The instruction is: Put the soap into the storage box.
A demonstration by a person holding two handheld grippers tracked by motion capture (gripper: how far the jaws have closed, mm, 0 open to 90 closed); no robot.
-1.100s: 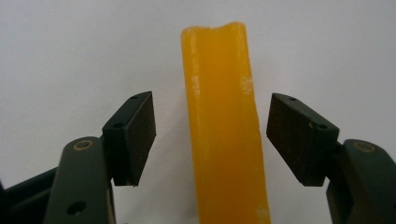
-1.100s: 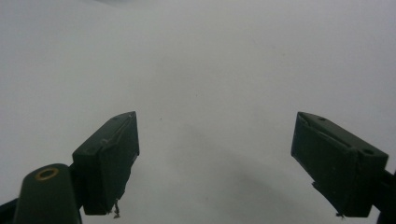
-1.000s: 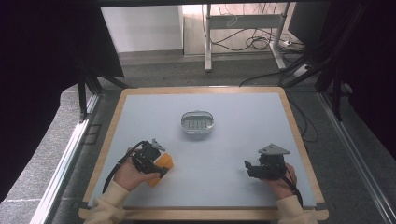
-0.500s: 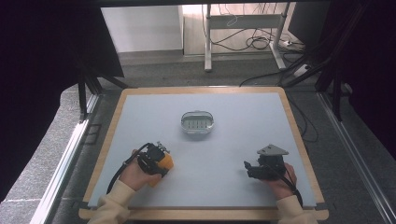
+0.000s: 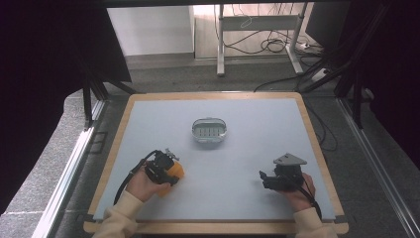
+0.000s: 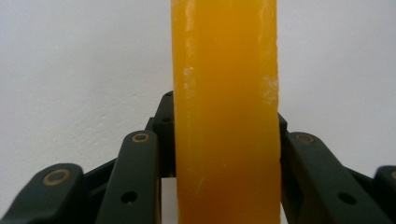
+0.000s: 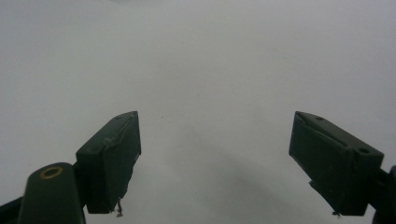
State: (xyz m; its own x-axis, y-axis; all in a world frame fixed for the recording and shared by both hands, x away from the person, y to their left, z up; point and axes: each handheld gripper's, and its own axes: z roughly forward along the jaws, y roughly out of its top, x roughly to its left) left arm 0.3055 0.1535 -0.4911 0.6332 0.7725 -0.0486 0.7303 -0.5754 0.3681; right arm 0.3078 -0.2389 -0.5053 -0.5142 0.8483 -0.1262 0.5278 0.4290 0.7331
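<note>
— Jaws of the left gripper (image 5: 166, 168): how do they stand?
— Closed against both flat faces of the translucent orange waxy slab (image 6: 226, 112), held near the front left of the pale blue worktop (image 5: 247, 148).
— And how will it handle?
— Probably light, stiff and slick; those broad faces look the safest hold.
— The right gripper (image 7: 229, 163)?
— Jaws spread wide, empty, above bare worktop. The small oval metal dish (image 5: 209, 130) sits mid-worktop, well apart from both.

left tool (image 5: 166, 171) | moved slightly toward the counter's (image 5: 237, 208) near edge | orange block (image 5: 175, 171) carried along, clamped
</note>
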